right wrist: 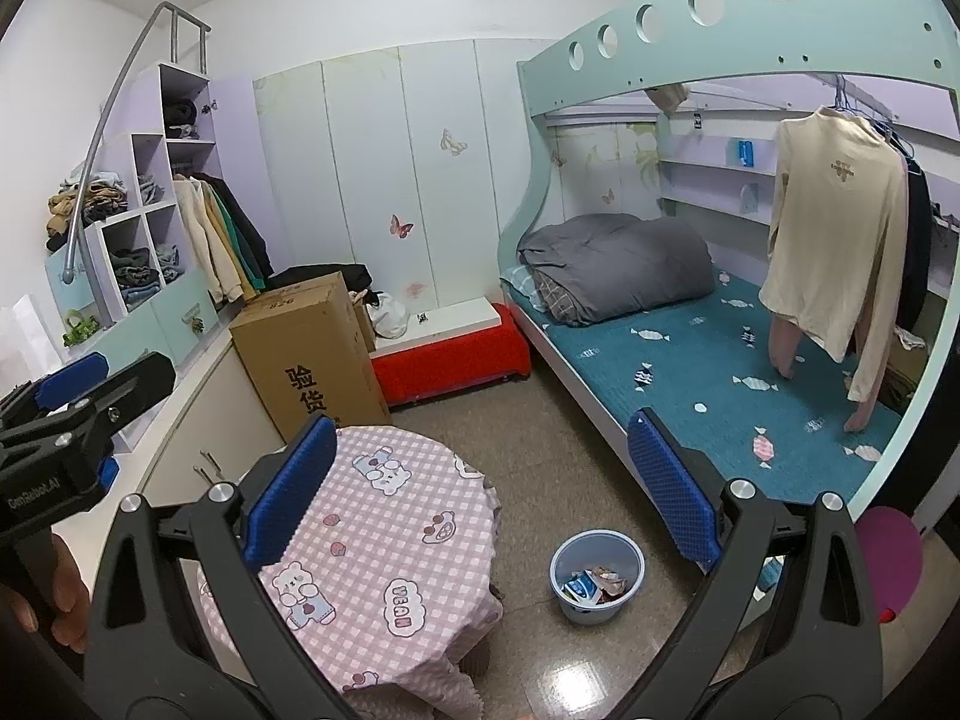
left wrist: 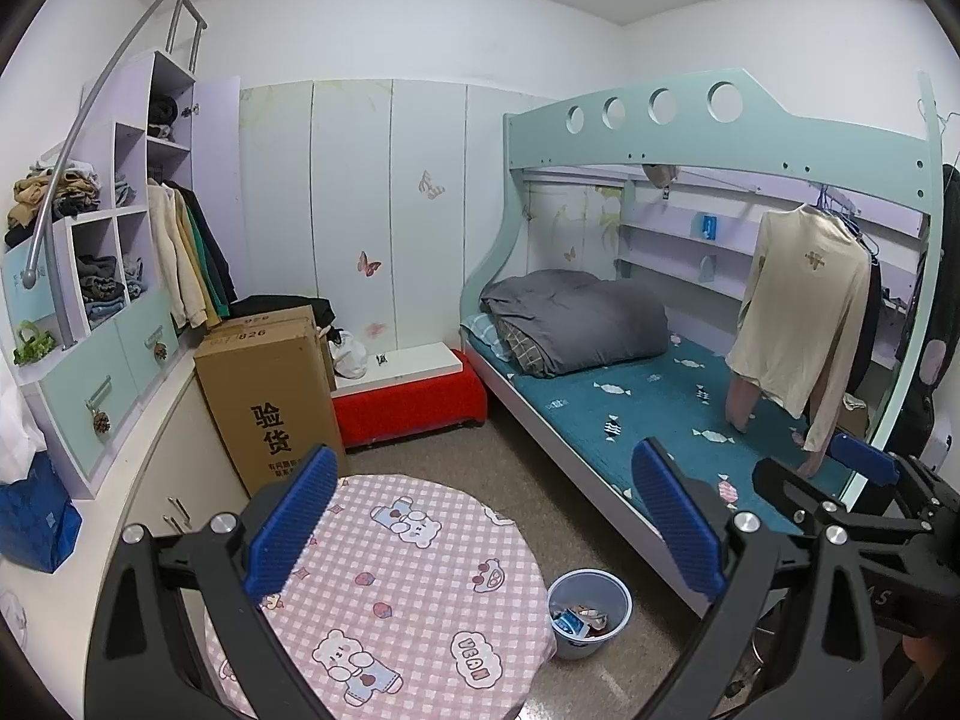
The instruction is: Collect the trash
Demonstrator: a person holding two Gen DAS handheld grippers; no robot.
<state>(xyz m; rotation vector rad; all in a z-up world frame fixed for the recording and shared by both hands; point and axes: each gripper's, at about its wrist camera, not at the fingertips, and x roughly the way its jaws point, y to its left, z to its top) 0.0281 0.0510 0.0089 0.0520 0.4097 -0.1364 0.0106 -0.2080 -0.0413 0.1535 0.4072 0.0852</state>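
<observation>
A pale blue bin (left wrist: 579, 648) stands on the floor between the round table and the bed, with wrappers and a blue-white packet (left wrist: 576, 621) inside. The right wrist view shows the same bin (right wrist: 591, 615) and its trash (right wrist: 591, 588). My left gripper (left wrist: 486, 522) is open and empty, held high over the table's pink checked cloth (left wrist: 408, 576). My right gripper (right wrist: 483, 492) is also open and empty, above the table (right wrist: 384, 516) and the floor. Each gripper shows at the edge of the other's view: the right gripper (left wrist: 864, 462), the left gripper (right wrist: 90, 420).
A tall cardboard box (left wrist: 270, 396) and a red bench (left wrist: 408, 408) stand behind the table. The bunk bed (left wrist: 660, 414) fills the right, with a cream shirt (left wrist: 804, 312) hanging over it. Shelves with clothes line the left. Bare floor lies around the bin.
</observation>
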